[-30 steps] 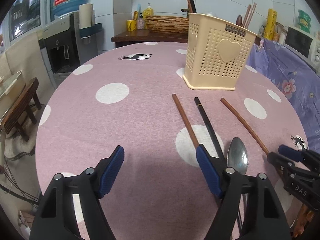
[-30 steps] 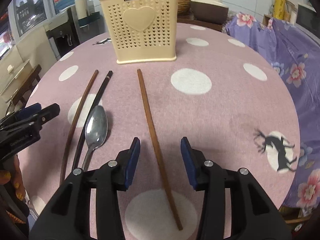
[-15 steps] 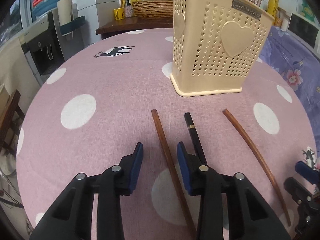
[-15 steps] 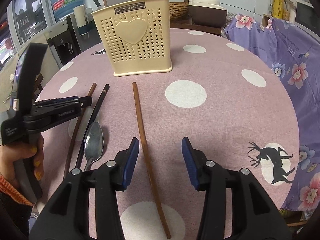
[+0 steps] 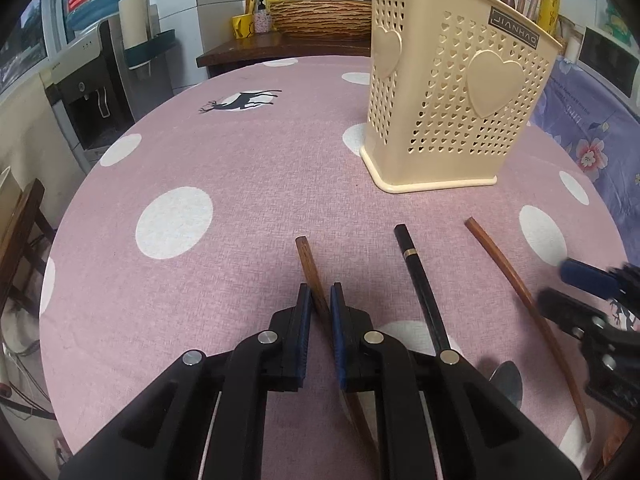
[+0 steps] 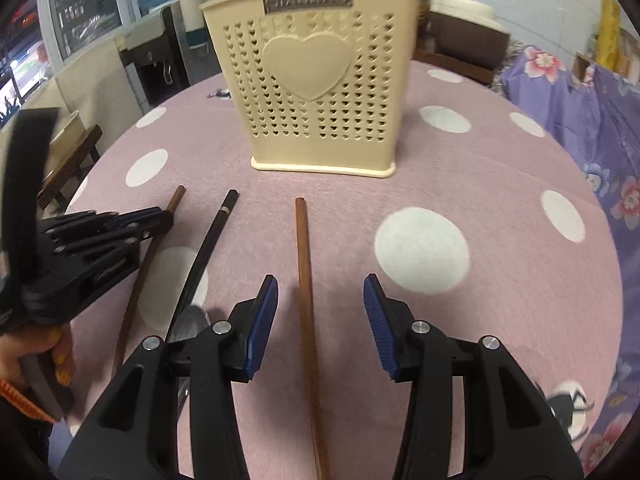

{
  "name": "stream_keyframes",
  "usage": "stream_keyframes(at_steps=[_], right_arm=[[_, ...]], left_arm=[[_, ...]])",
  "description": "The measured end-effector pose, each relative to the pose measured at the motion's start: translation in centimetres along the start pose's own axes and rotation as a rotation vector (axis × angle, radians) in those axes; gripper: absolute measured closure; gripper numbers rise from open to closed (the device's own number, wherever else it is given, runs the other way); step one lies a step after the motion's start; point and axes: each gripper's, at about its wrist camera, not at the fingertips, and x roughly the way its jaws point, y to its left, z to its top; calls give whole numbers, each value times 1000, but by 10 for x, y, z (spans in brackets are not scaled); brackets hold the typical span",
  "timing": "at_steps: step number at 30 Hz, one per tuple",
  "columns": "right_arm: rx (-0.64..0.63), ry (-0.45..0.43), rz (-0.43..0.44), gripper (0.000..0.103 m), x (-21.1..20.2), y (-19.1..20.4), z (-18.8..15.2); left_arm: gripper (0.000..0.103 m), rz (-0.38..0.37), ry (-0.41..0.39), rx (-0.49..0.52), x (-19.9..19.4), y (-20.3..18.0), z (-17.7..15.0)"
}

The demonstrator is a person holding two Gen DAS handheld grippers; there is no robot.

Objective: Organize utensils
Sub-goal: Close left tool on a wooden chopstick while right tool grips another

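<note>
On the far left of the row, the left brown chopstick is already pinched between the fingers of the left gripper, which are clamped onto it near its far end while the rest of the stick lies on the pink dotted tabletop. Next along, the black chopstick is lying free, and a spoon can be seen only partly, tucked behind the gripper body. Then comes the right brown chopstick, which is straddled by the right gripper; its fingers are held apart, one on each side, with nothing touched yet as far as can be told. The cream utensil holder is standing upright further back on the tabletop, well apart from the stick ends, with a few handles already poking out the top.

For the lift on the left, the grip should probably be kept firm, since the stick is caught close to one end and the long free tail will likely want to droop or swivel. A slow raise would help, with the stick tipped upright before it's carried over the holder's rim. On the right, the fingers would be better lowered and centred on the stick before being squeezed, so it isn't rolled away sideways. Collision between the two grippers should be watched for, given how near they are.
</note>
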Motion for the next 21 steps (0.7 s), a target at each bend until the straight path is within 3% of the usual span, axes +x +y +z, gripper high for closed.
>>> stream_keyframes(at_steps=[5, 12, 18, 21], right_arm=[[-48, 34, -4, 57, 23, 4, 16], [-112, -7, -32, 59, 29, 14, 17], [-129, -28, -16, 69, 30, 20, 18], [-152, -28, -6, 80, 32, 26, 18]], left_arm=[[92, -12, 2, -11, 3, 3, 2], [92, -10, -11, -15, 2, 3, 0], [92, -1, -22, -10, 1, 0, -3], [92, 2, -22, -13, 0, 0, -3]])
